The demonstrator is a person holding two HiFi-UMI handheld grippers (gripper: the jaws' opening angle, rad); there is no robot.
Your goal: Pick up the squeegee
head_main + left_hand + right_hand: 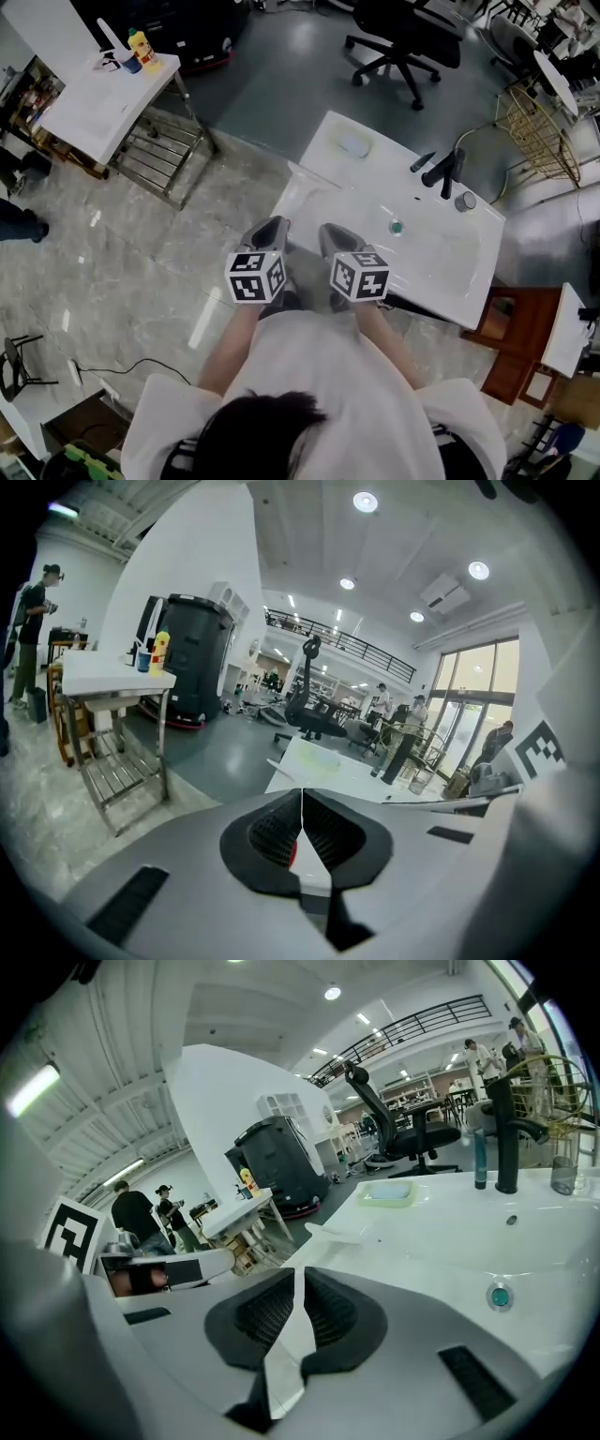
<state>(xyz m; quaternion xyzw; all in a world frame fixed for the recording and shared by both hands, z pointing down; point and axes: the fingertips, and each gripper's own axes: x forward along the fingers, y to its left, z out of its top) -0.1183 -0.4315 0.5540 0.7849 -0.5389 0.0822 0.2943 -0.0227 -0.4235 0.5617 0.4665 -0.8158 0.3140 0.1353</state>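
**A:** What do you have in the jaws at this moment?

**B:** Nothing. My left gripper has its two pads pressed together. My right gripper is the same, closed up to the tip, with no thing between.

**A:** Then which step is this?

**B:** I judge it is the approach. The squeegee is not yet touched. I take it to be the pale flat thing that lies on the top of the white sink, near its left corner and a little ahead of my jaws. It has almost the colour of the sink, so I am not fully sure.

**A:** What does the next move ask for?

**B:** One gripper must open first. Then it must come low over the sink top and close across a narrow part. The thing lies flat on a smooth surface, so I think a high grip would slip. Which end is the handle, I cannot tell.

**A:** And how are your hands?

**B:** They are side by side before my body, forearms forward. Both grippers are tilted downward over the near edge of the sink, with the marker cubes on top. Beyond the squeegee is a pale green dish, and at the far rim a black tap.
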